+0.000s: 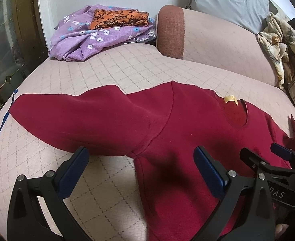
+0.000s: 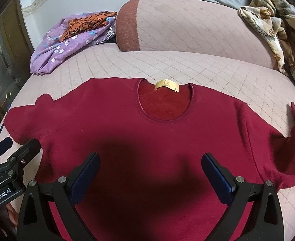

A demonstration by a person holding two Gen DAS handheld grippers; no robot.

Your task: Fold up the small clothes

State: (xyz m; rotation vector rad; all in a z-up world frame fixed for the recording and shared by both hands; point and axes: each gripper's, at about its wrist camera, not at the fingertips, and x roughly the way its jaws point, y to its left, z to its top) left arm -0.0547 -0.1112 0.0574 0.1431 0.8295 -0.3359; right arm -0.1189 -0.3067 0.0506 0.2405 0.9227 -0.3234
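A dark red long-sleeved top (image 2: 147,136) lies spread flat on the pink quilted bed, neckline away from me, with a yellow label (image 2: 167,86) at the collar. It also shows in the left wrist view (image 1: 167,130), its left sleeve (image 1: 77,116) stretched to the left. My left gripper (image 1: 141,158) is open and empty, hovering over the left armpit seam. My right gripper (image 2: 150,164) is open and empty above the chest. The right gripper also shows at the right edge of the left wrist view (image 1: 268,156), and the left gripper shows at the left edge of the right wrist view (image 2: 16,146).
A purple flowered cloth (image 1: 83,38) with an orange patterned cloth (image 1: 119,19) on it lies at the back left. A pink bolster (image 2: 187,28) runs along the back. A crumpled beige cloth (image 2: 272,18) sits at the back right. The pink quilted bed cover (image 1: 111,68) surrounds the top.
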